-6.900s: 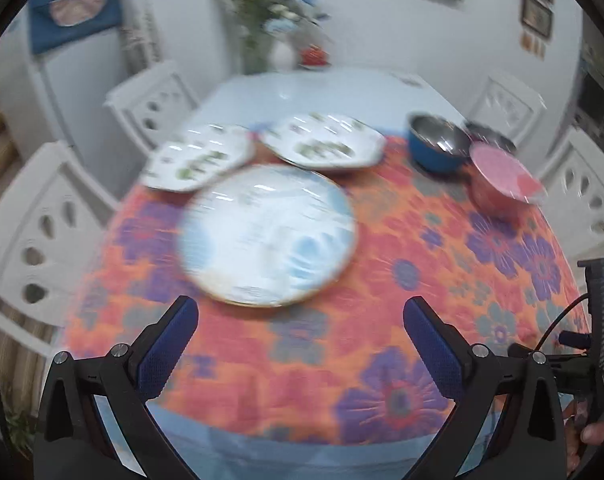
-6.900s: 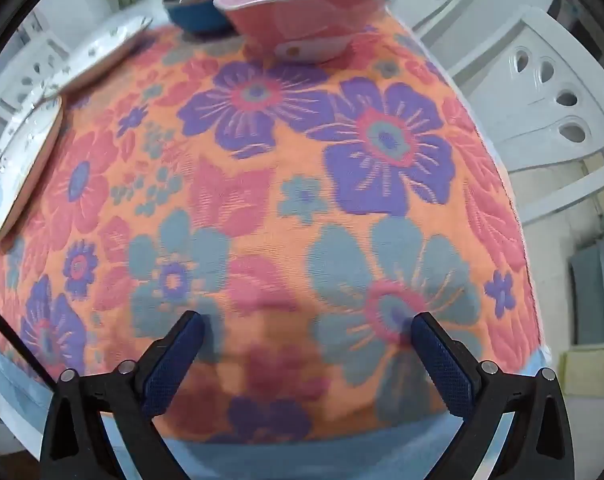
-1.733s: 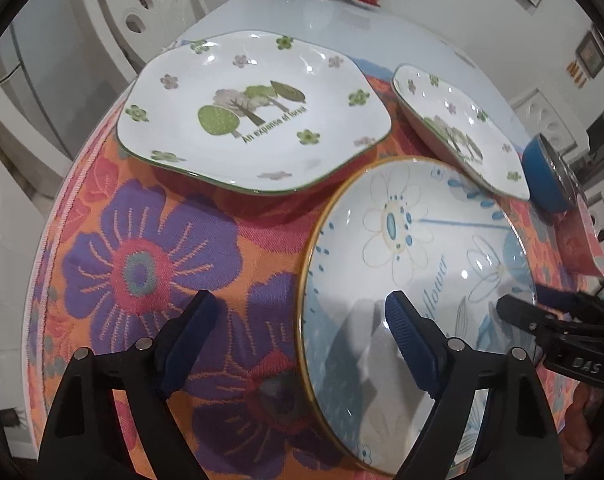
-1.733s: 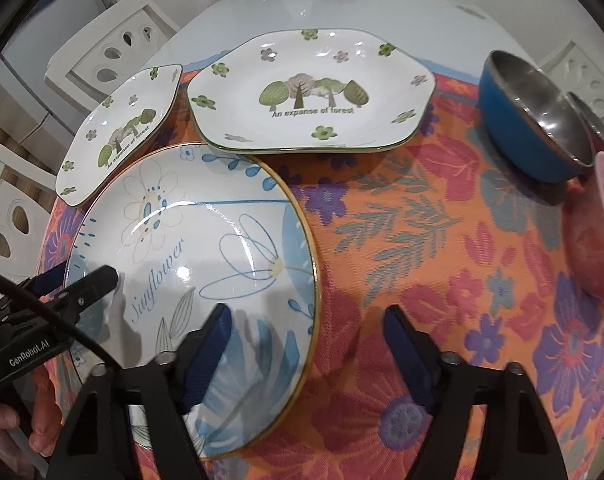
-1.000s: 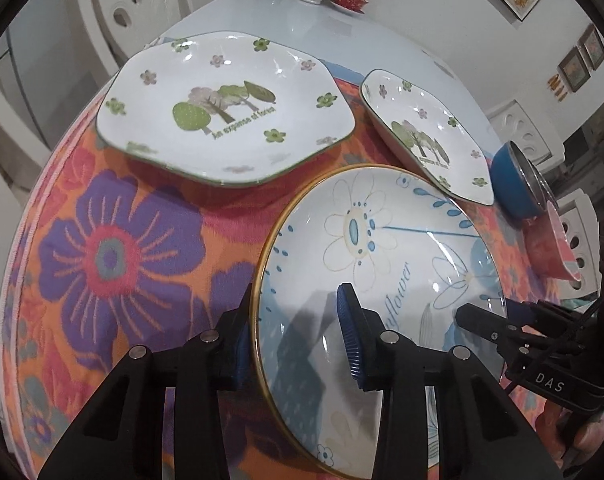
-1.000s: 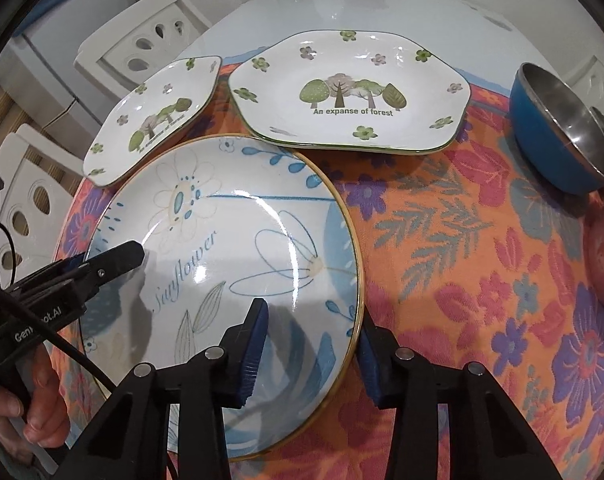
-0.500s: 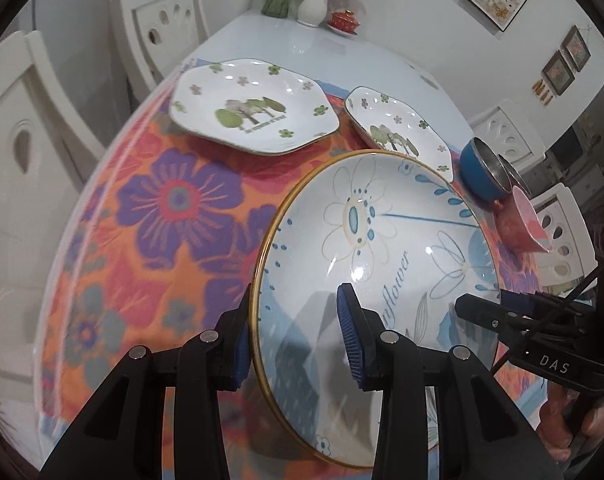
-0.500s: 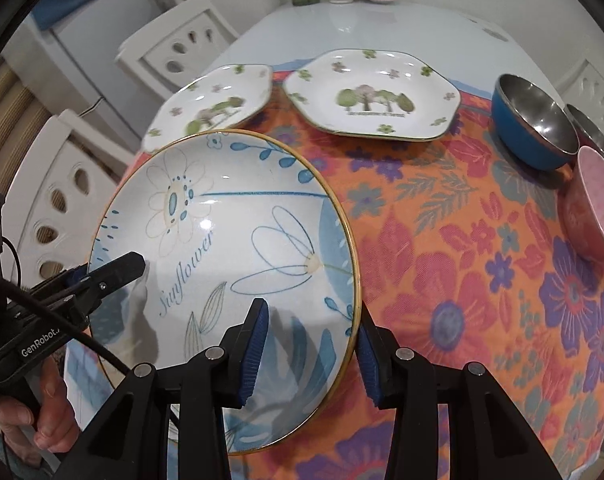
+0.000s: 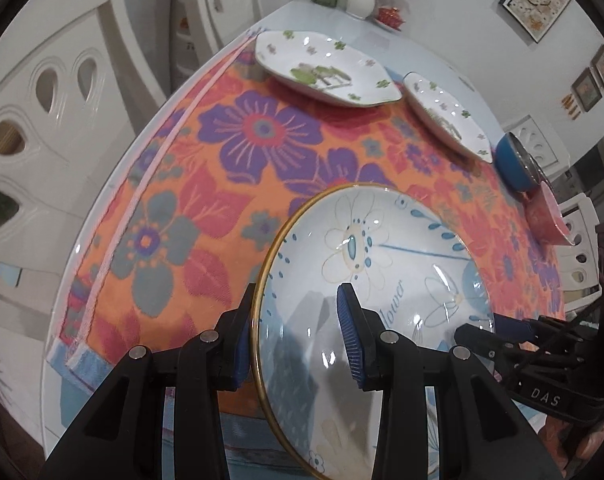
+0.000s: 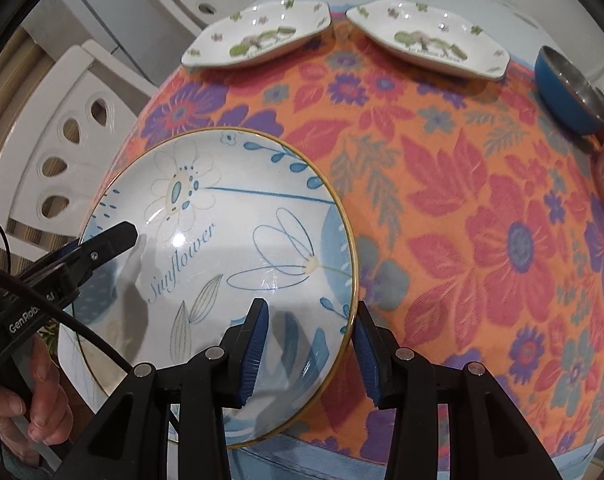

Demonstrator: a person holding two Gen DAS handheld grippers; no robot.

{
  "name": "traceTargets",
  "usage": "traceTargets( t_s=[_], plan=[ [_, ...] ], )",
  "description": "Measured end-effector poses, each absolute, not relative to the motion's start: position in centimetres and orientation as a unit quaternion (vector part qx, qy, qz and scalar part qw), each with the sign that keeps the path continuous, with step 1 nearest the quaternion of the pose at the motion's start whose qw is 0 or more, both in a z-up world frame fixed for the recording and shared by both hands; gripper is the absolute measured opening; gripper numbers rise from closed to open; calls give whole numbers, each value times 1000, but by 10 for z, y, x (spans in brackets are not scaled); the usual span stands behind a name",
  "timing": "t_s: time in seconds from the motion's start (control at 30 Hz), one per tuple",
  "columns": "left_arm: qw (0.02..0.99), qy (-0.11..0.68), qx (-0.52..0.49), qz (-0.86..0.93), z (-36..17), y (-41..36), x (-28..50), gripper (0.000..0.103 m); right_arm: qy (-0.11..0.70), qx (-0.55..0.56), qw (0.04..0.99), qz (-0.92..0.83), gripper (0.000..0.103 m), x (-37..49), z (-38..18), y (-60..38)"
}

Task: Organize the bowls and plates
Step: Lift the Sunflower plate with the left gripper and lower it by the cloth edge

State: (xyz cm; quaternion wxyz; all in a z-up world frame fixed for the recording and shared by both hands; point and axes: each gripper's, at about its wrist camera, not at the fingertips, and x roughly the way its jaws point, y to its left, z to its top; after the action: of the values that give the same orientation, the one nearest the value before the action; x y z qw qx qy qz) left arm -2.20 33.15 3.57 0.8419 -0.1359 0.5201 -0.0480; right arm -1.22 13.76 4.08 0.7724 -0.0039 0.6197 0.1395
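While both grippers' fingers pinch one sunflower plate, two forest plates, three bowls sit beyond.

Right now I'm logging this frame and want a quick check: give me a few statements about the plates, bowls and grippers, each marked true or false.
1. Both grippers clamp the sunflower plate by its rim. True: left gripper, right gripper.
2. The two forest plates are stacked. False: one forest plate lies beside the other.
3. The blue bowl is upside down. False: it sits opening up.
4. A pink bowl stands near the blue bowl. True.
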Motion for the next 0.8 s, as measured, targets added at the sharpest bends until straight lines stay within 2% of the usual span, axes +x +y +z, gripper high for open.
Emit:
traceTargets(
  t_s=[0.2, 0.33, 0.67, 0.8],
  plan=[
    [834, 533, -137, -49, 24, 335, -30, 34, 608, -1, 783, 131, 41, -16, 46, 139],
    [845, 518, -127, -39, 35, 340, -37, 36, 598, 4, 792, 123, 41, -26, 61, 131],
    [891, 442, -82, -62, 104, 313, -54, 37, 581, 32, 808, 88, 43, -62, 105, 95],
    [907, 403, -64, -99, 139, 277, -66, 43, 544, 28, 834, 87, 43, -68, 142, 85]
  ],
)
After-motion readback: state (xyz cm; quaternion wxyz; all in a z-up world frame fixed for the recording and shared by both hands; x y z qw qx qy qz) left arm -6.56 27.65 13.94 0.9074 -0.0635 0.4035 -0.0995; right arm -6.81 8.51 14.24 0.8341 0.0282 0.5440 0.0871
